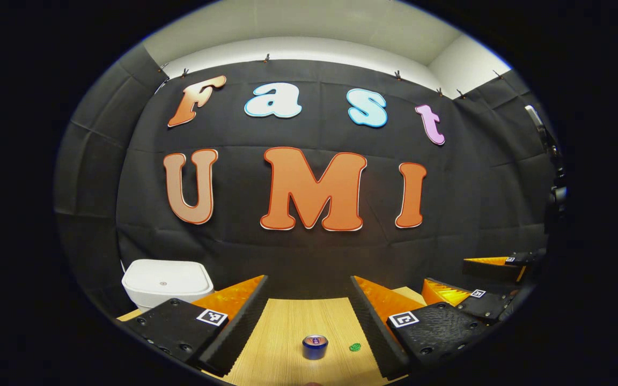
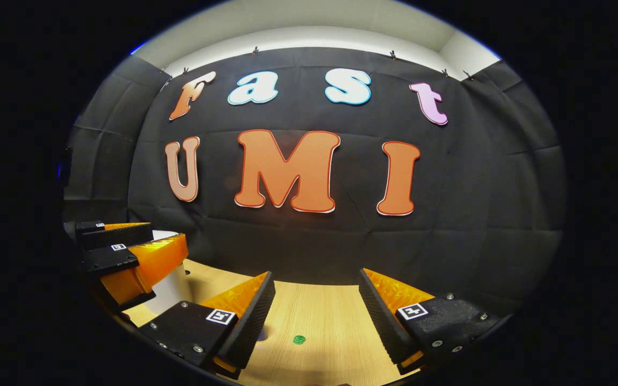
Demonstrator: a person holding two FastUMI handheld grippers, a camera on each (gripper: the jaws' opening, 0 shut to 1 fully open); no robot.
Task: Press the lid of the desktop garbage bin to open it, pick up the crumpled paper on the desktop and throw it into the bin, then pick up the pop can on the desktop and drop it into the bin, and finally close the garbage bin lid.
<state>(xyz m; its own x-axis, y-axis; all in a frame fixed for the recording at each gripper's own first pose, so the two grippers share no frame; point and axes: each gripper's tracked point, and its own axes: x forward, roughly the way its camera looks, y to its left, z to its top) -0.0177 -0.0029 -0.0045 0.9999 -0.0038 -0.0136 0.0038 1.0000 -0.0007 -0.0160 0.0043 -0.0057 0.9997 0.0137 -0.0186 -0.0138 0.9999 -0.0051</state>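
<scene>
In the left gripper view the left gripper [image 1: 309, 316] is held low over a light wood table [image 1: 287, 332] and points level at the black back wall, w/ its two fingers spread wide and nothing between them but bare table. The pop can [image 1: 315, 346] stands upright on the table, right in the gap between those fingers, near the bottom edge; it is a small blue can w/ a shiny silver top. Just to the right of the can sits a tiny green thing [image 1: 355, 347], apart from the can; it is too small to tell what it is. The garbage bin [image 1: 167, 283] is white w/ rounded corners, its flat lid is down, and it sits at the back left of the table, behind the left finger. Far right in this view, the right gripper [image 1: 480, 284] sits a bit higher, its fingers apart. In the right gripper view the right gripper [image 2: 314, 316] is also low and level, fingers wide open, holding nothing. The green thing [image 2: 299, 339] lies on the table [image 2: 319, 321] between its fingers. At far left the left gripper [image 2: 126, 252] hangs in front of the white bin [image 2: 172, 287], hiding most of it.
</scene>
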